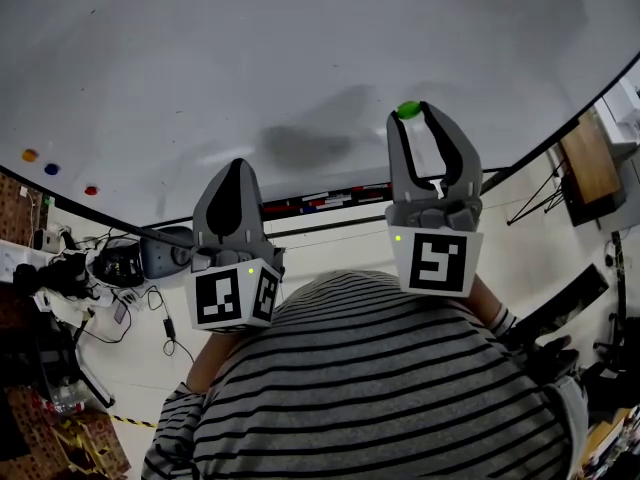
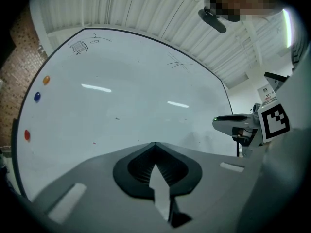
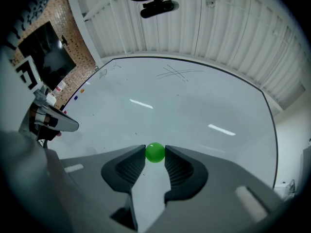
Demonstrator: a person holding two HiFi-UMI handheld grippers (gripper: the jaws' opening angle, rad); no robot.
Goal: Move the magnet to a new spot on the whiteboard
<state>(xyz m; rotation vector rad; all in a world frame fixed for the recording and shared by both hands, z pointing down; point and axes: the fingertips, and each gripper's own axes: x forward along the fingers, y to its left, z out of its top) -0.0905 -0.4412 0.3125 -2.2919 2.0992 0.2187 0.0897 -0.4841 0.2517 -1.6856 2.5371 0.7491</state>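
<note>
A round green magnet (image 3: 155, 152) sits between the tips of my right gripper (image 3: 155, 153), whose jaws are shut on it. In the head view the green magnet (image 1: 408, 110) shows at the tip of the right gripper (image 1: 409, 111), against the whiteboard (image 1: 300, 58). Whether it touches the board I cannot tell. My left gripper (image 1: 237, 163) is shut with nothing in it and hangs lower left, close to the board's bottom edge. In its own view the left gripper (image 2: 155, 144) points at the whiteboard (image 2: 121, 106).
Orange (image 1: 30, 155), blue (image 1: 51, 169) and red (image 1: 91, 190) magnets sit at the board's left edge. A marker tray (image 1: 330, 200) runs under the board. Cables and gear (image 1: 90, 268) lie on the floor at left, a wooden stand (image 1: 590, 163) at right.
</note>
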